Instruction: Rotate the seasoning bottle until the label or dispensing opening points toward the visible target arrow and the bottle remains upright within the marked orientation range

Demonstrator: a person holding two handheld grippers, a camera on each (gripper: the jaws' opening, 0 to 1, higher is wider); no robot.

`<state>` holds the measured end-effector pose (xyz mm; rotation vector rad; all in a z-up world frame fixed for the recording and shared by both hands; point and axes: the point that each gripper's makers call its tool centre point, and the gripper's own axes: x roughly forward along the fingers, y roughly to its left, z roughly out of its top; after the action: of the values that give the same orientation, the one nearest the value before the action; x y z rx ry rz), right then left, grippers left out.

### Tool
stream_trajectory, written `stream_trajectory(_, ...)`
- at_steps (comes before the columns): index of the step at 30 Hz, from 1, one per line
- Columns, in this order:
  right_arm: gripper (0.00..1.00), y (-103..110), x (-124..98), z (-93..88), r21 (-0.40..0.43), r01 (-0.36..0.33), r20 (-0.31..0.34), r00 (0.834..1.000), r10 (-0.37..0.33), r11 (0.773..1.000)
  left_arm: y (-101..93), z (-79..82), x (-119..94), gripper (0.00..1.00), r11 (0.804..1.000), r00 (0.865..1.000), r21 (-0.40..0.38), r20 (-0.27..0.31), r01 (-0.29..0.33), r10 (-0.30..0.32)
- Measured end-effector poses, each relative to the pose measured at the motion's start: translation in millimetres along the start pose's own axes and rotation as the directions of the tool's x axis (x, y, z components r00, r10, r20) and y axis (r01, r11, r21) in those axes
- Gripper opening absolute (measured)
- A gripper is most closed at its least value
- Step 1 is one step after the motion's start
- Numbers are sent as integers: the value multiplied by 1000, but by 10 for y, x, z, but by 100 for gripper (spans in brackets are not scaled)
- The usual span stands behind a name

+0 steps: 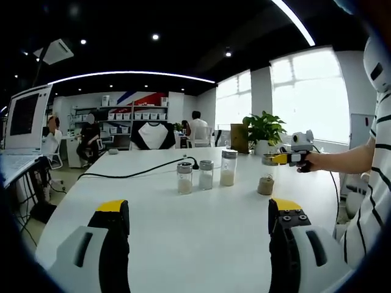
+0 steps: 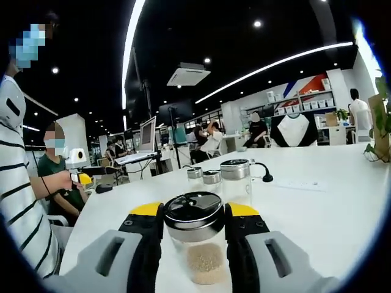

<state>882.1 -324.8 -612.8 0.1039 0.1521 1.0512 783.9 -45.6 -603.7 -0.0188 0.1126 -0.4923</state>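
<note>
The right tool (image 2: pixel 194 229) is clamped on the upright clear-glass seasoning bottle (image 2: pixel 197 244) with its round metal lid. The left tool (image 1: pixel 198 223) hangs with jaws apart over the smooth white desk (image 1: pixel 195 244), three similar clear jars (image 1: pixel 206 174) standing beyond it.

We take this for an open-plan office or lab: a long white table (image 1: pixel 201 226), a monitor (image 1: pixel 25 116) at nine o'clock, shelves of boxes (image 1: pixel 119 115) at eleven, seated people (image 2: pixel 211 139) at desks, strip ceiling lights (image 1: pixel 131 74), big windows (image 1: pixel 308 94).
</note>
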Motion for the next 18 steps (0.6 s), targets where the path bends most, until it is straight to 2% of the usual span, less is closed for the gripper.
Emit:
stream_trajectory(3,39,-6,-13,-1,9,-5,16,1000,5,1000,-15,8,4,100,1000,1000,-1,4,5,-5)
stream_trajectory(4,41,-7,-12,-4,35,4,19,1000,-4,999,-18,7,4,100,1000,1000,-1,4,5,-5)
stream_trajectory(5,43,-46,-18,-41,157,29,20,999,-33,987,-20,5,1,100,1000,1000,-1,3,5,-5)
stream_trajectory(6,47,-62,-21,-35,167,35,30,999,-41,985,-20,4,-1,100,1000,1000,0,3,5,-5)
stream_trajectory(7,53,-77,-44,-26,139,39,57,997,-48,990,-21,4,-5,100,1000,1000,-1,2,6,-6)
stream_trajectory(8,55,-63,-63,-29,126,39,61,997,-47,991,-21,4,-9,100,1000,1000,-1,2,6,-6)
stream_trajectory(11,54,-2,-94,13,119,55,80,995,-64,991,-7,11,-25,100,1000,1000,-2,5,2,-2)
stream_trajectory(13,54,3,-98,44,90,79,87,992,-87,993,1,12,-30,100,1000,1000,-4,7,1,-1)
stream_trajectory(18,52,6,-94,123,87,145,102,983,-153,986,20,3,-28,100,1000,1000,-11,16,4,-4)
